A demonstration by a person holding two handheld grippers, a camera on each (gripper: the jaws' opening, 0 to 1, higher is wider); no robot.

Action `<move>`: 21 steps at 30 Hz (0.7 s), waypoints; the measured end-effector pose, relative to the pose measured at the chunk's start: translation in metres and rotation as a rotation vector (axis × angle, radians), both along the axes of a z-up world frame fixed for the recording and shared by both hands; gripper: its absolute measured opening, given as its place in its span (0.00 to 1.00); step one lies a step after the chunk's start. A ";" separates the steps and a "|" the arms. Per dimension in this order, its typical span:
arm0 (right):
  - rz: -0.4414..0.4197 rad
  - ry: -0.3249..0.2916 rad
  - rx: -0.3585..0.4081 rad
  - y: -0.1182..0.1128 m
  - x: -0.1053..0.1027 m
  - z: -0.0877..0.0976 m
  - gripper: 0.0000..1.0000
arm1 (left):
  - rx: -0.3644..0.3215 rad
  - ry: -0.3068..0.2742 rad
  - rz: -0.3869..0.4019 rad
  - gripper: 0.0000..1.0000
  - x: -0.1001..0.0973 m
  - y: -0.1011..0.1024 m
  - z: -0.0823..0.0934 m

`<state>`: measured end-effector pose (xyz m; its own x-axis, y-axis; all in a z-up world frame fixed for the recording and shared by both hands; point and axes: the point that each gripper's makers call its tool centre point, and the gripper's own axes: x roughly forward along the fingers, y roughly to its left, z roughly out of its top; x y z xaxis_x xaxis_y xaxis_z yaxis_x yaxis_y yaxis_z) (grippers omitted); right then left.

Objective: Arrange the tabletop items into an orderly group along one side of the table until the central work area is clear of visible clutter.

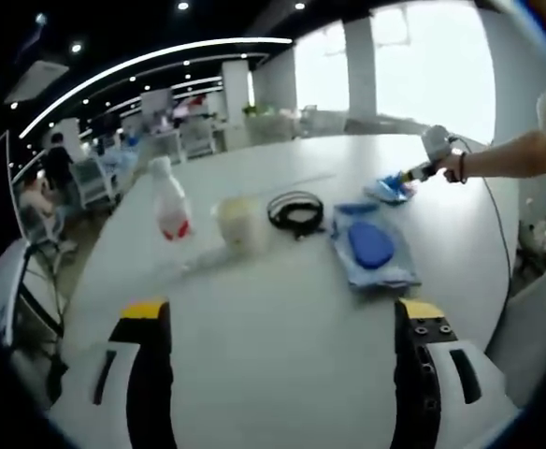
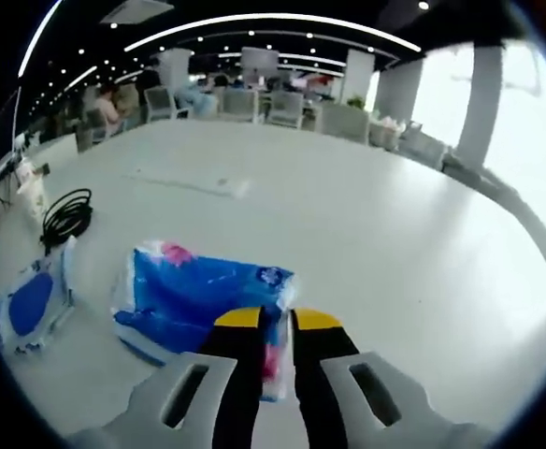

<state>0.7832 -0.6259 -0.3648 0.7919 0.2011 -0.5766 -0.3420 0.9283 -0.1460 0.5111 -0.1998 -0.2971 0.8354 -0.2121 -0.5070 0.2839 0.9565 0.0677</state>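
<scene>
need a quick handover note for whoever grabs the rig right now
Left gripper: open, holding nothing, hovering over the table.
Right gripper: shut on the blue tissue pack, out at the far end of the row.
In a rough row on the table: plastic bottle, pale container, coiled black cable, blue pouch.
Done: nothing clearly grouped at an edge yet.
Left: move everything to one side, tidy the row.

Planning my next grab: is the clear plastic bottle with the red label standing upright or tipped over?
Upright. In the left gripper view the clear plastic bottle with the red label stands on the white table, cap up.
</scene>
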 end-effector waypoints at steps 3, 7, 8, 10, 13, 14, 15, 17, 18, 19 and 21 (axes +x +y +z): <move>-0.022 -0.008 0.008 -0.003 0.001 0.003 0.19 | -0.001 0.003 0.000 0.97 0.000 0.000 0.000; -0.040 -0.015 0.025 -0.002 0.001 0.008 0.24 | -0.002 -0.003 0.003 0.97 0.001 0.001 0.001; -0.043 -0.018 0.020 -0.002 0.001 0.010 0.25 | -0.003 -0.003 0.003 0.97 0.001 0.001 0.002; -0.050 -0.025 0.018 -0.003 0.002 0.013 0.30 | -0.004 -0.003 0.001 0.97 0.001 0.000 0.002; -0.068 -0.023 0.051 -0.002 0.002 0.018 0.37 | -0.005 -0.005 -0.003 0.98 0.000 -0.002 0.003; -0.085 -0.015 0.074 -0.001 0.001 0.019 0.39 | -0.007 -0.006 -0.004 0.98 0.000 -0.002 0.003; -0.097 -0.006 0.091 -0.001 0.000 0.019 0.42 | -0.009 -0.007 -0.004 0.98 0.000 -0.003 0.004; -0.093 -0.009 0.118 0.002 -0.001 0.023 0.49 | -0.008 -0.006 -0.008 0.98 0.000 -0.003 0.004; -0.094 -0.008 0.119 0.002 -0.002 0.024 0.52 | -0.008 -0.007 -0.008 0.99 0.000 -0.004 0.004; -0.099 -0.005 0.128 0.003 -0.002 0.025 0.55 | -0.010 -0.010 -0.010 0.99 0.000 -0.004 0.005; -0.101 -0.003 0.161 0.007 -0.004 0.029 0.60 | -0.016 -0.010 -0.012 0.99 0.000 -0.006 0.006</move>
